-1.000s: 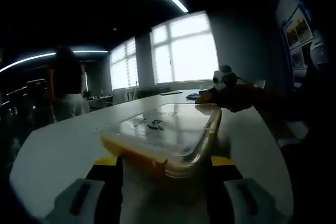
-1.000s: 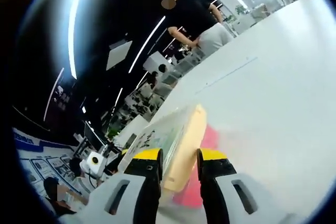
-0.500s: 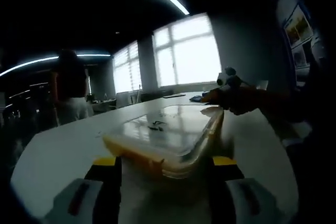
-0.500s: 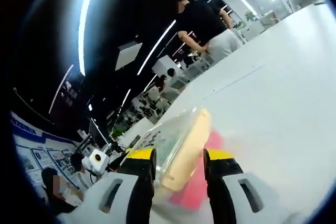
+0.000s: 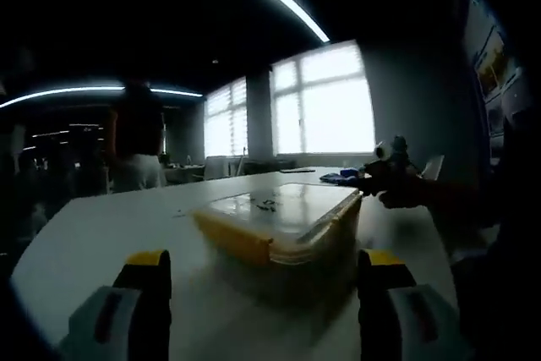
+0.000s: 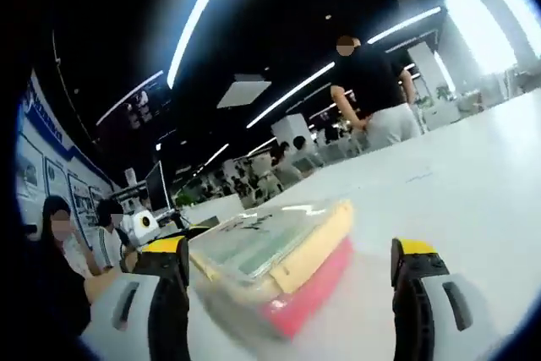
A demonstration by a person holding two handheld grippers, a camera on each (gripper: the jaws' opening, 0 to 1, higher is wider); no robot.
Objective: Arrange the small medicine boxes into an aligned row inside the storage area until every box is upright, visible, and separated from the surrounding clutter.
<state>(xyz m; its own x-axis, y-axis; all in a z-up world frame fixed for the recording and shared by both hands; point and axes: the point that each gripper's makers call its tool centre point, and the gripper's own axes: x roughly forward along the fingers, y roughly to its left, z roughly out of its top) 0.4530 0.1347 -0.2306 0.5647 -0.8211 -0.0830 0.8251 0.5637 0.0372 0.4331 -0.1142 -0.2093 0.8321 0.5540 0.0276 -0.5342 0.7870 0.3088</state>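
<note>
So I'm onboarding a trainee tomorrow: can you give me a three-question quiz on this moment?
1. True or false: both grippers are shut on the container.
2. What colour is the lid rim?
A. yellow
B. green
C. black
3. Fill in: the container sits on a white ____.

Key:
1. False. The left gripper and right gripper both have their jaws wide apart, with the container between them.
2. A. Yellow, above a red band in the right gripper view.
3. Table.
</note>
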